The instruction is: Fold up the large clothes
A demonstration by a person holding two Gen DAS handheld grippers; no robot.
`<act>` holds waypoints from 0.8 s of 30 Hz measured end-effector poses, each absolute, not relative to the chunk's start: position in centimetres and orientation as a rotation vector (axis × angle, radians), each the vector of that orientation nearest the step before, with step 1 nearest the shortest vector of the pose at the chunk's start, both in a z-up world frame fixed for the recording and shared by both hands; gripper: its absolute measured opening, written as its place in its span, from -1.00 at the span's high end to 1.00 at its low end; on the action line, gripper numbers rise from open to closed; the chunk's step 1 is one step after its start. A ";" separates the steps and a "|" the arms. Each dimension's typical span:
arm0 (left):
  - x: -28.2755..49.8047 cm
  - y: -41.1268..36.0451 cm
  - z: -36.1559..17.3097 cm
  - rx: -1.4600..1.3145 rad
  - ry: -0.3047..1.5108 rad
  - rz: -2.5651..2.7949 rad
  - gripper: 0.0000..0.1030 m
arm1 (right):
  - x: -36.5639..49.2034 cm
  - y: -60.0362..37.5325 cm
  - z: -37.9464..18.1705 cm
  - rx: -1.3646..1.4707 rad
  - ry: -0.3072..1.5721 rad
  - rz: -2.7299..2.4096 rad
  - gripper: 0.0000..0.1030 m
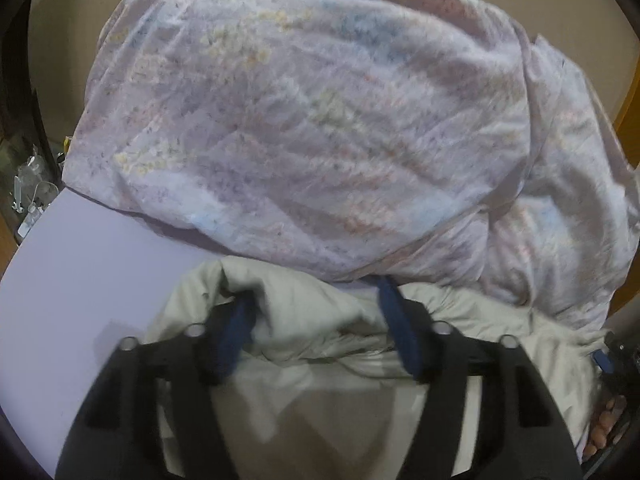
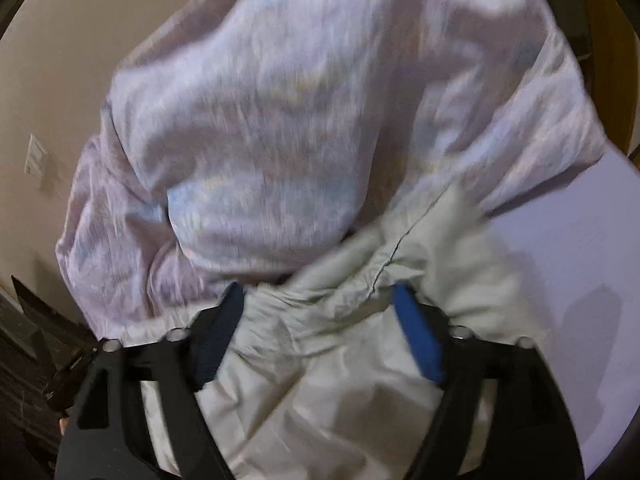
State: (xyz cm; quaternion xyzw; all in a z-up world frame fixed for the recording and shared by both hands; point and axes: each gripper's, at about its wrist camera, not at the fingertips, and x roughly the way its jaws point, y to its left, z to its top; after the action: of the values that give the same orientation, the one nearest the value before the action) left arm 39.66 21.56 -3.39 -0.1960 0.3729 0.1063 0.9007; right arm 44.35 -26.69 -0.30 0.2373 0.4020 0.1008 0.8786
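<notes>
On the white table, at nine o'clock in the left wrist view, bare surface lay exposed. The left gripper stood with its jaws spread wide, blue pads clear of the cloth, holding nothing; a puckered ridge of the pale grey garment lay between them. At twelve o'clock a floral patterned bundle overlapped the garment's far edge. The right gripper likewise stood wide open and empty above the same pale grey garment, the floral patterned bundle again at twelve o'clock, blurred.
</notes>
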 end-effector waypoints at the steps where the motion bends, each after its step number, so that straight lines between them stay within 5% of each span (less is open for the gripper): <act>1: 39.6 21.4 -2.9 -0.393 0.766 0.219 -0.64 | 44.0 -26.8 0.4 0.473 0.817 0.206 -0.56; 2: 39.3 20.9 -2.5 -0.373 0.752 0.231 -0.93 | 43.6 -26.7 1.0 0.446 0.804 0.196 -0.56; 3: 38.8 20.5 -2.0 -0.345 0.724 0.253 -0.96 | 43.1 -26.5 1.3 0.409 0.795 0.189 -0.56; 9: 36.6 17.3 0.5 -0.173 0.597 0.283 -0.96 | 42.7 -23.9 -1.7 0.197 0.826 0.115 -0.55; 24: 42.3 17.3 -7.2 -0.098 0.745 0.356 -0.97 | 45.9 -21.5 -7.8 -0.009 0.818 -0.084 -0.71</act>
State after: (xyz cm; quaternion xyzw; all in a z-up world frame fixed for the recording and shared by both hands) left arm 42.31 17.26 -7.20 -0.0475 0.3618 0.1729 0.9149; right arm 45.88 -21.48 -7.77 -0.0044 0.3976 -0.0409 0.9166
